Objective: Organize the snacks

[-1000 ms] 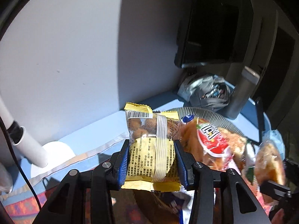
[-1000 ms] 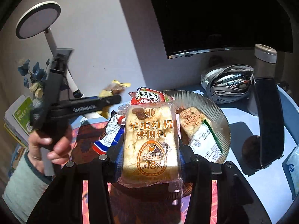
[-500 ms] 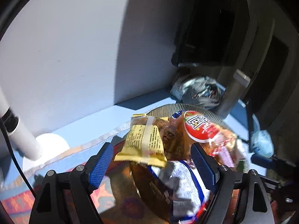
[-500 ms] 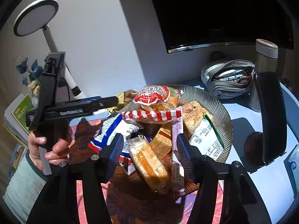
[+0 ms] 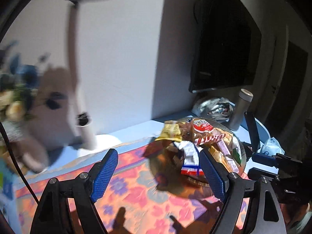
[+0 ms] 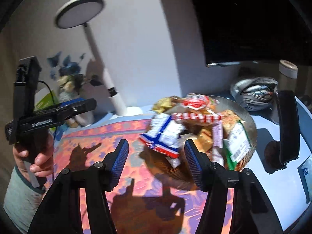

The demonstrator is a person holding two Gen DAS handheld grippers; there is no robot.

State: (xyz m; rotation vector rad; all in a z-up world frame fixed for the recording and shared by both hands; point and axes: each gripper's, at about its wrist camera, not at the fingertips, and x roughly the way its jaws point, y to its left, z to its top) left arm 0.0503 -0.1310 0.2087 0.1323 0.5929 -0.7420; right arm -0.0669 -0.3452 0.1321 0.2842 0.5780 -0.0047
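Left gripper (image 5: 159, 172): jaws spread, empty. Right gripper (image 6: 157, 160): jaws spread, empty. Snack packets (image 6: 197, 124): heaped in ribbed glass bowl (image 6: 250, 124), ahead and right of both grippers, on floral cloth (image 5: 126, 193).

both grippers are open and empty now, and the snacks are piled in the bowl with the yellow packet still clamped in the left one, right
Not quite. The yellow packet is not clamped: in the left wrist view it lies on the snack pile at the bowl's far edge, and the left gripper stands open with nothing between its pads. The rest holds: the right gripper is open and empty too, as the right wrist view shows.
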